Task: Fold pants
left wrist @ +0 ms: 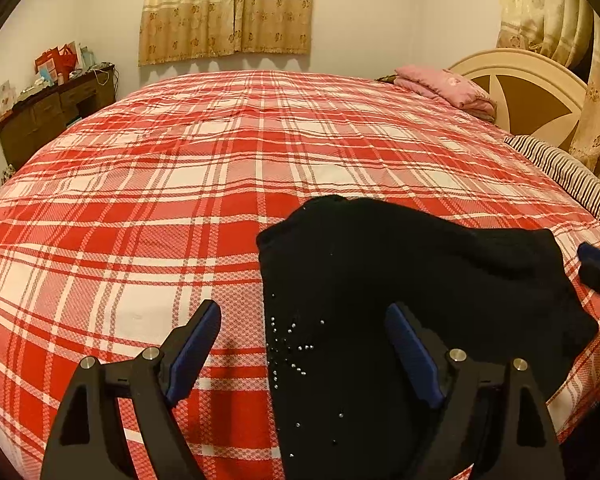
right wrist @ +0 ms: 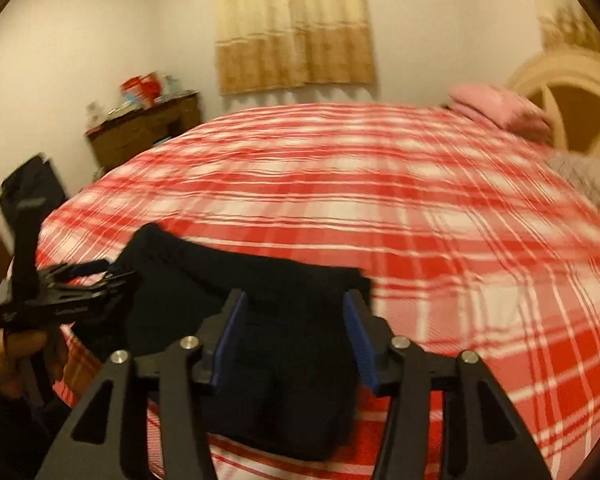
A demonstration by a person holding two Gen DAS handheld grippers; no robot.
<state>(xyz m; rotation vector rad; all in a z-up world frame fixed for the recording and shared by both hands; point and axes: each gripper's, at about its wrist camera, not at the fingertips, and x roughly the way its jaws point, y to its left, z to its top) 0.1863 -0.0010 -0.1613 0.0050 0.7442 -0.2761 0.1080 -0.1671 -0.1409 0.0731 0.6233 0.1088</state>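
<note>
Right hand-held gripper (right wrist: 296,312): blue-padded fingers (right wrist: 230,344) spread apart over folded black pants (right wrist: 260,312), gripping nothing. Pants lie on the red plaid bed (right wrist: 420,208), near its edge. Left hand-held gripper (right wrist: 80,284) sits at the pants' left edge; view blurred

Pants (left wrist: 380,280): matt black cloth, shiny studs. Bed (left wrist: 140,200) sheet: woven plaid cloth. Tongs (left wrist: 304,332): matt black plastic, blue pads (left wrist: 192,352).
</note>
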